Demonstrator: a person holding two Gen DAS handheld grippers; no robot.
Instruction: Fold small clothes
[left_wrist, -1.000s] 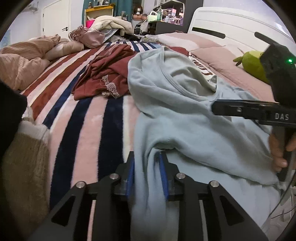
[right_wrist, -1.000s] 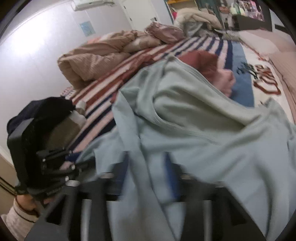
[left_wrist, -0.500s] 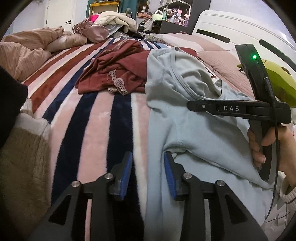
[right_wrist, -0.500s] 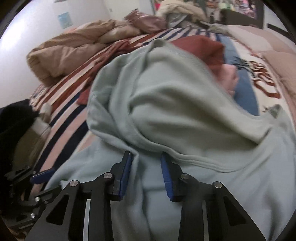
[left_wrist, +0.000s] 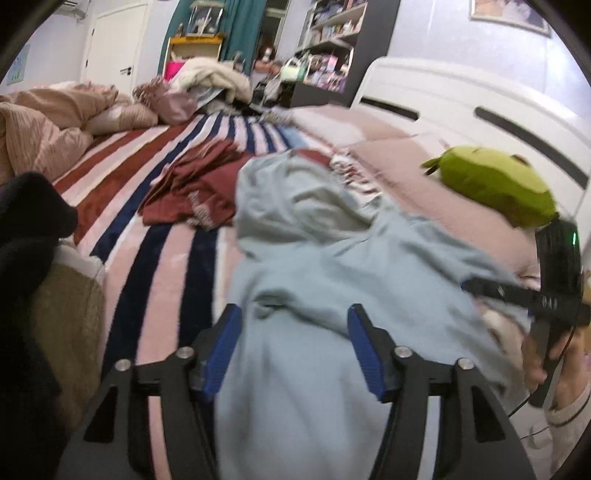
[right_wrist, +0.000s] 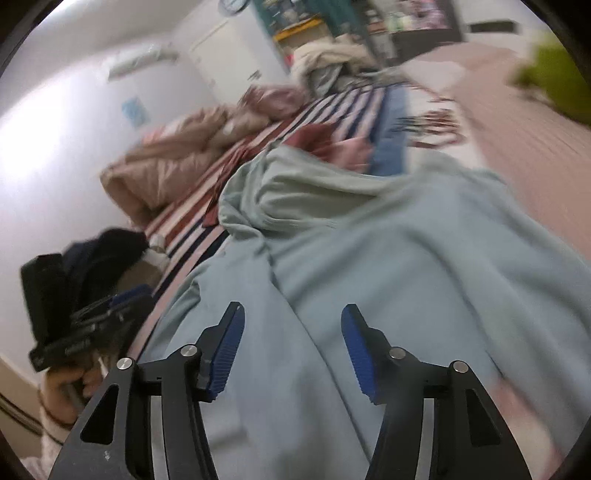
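Observation:
A light blue sweatshirt (left_wrist: 332, 266) lies partly folded on the striped bed; it also fills the right wrist view (right_wrist: 388, 251). My left gripper (left_wrist: 293, 347) is open and empty, above the sweatshirt's near part. My right gripper (right_wrist: 291, 347) is open and empty, also above the cloth. The right gripper shows at the right edge of the left wrist view (left_wrist: 554, 295), held in a hand. The left gripper shows at the left of the right wrist view (right_wrist: 74, 332). A dark red garment (left_wrist: 192, 188) lies crumpled beyond the sweatshirt.
The striped blanket (left_wrist: 155, 258) covers the bed. A green plush toy (left_wrist: 491, 184) lies by the white headboard (left_wrist: 461, 107). Pink bedding (left_wrist: 48, 125) is piled at far left. Dark and tan clothes (left_wrist: 33, 258) sit at the near left. Shelves stand behind.
Both grippers have opened wide and let go of the sweatshirt. Both have lifted and pulled back from the cloth. The sweatshirt's top part now lies folded toward me.

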